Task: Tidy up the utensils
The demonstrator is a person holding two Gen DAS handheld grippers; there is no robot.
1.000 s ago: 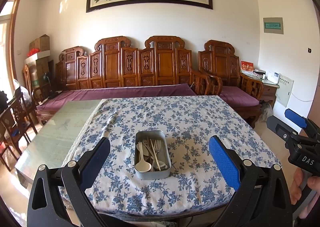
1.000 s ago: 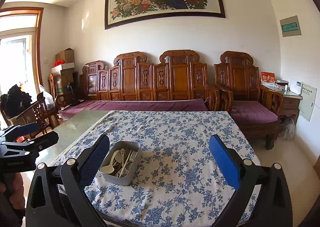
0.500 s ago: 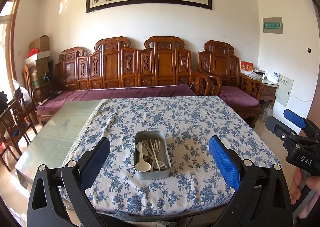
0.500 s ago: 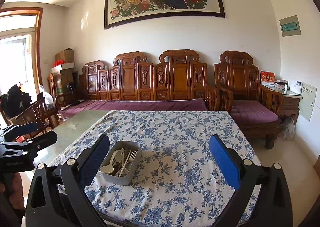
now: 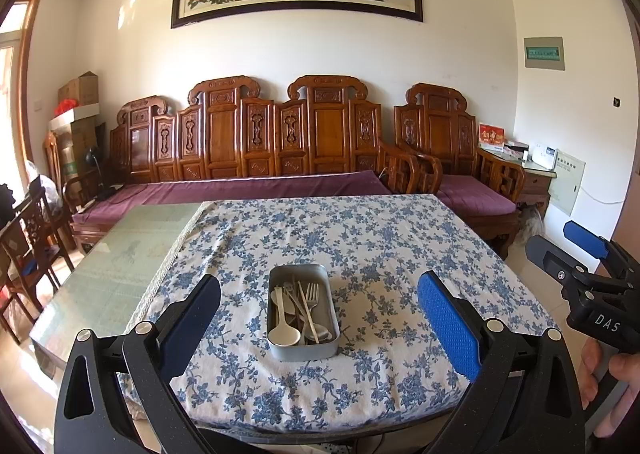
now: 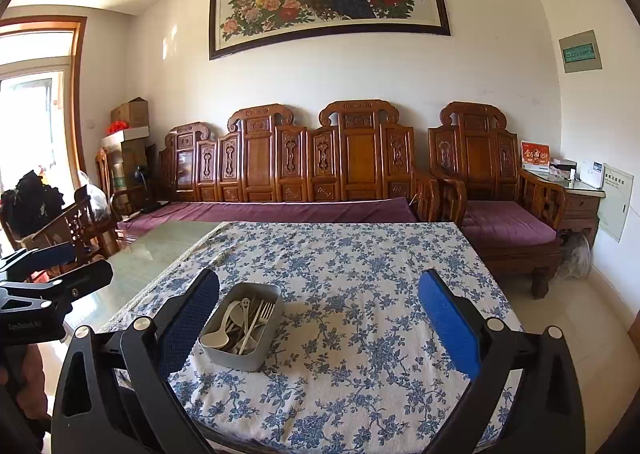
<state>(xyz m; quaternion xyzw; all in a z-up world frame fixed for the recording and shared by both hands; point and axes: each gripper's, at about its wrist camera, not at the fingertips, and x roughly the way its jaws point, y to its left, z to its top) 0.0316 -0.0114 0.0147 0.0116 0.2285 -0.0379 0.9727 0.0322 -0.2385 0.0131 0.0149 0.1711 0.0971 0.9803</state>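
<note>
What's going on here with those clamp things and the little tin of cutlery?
A person is holding a two-finger gripper in each hand, about to sort utensils. The left gripper and right gripper are both wide open and empty, held short of the table's near edge. On the blue floral tablecloth sits a grey metal tin with a white spoon, a fork and other utensils piled together. Nothing has been picked up yet.
</note>
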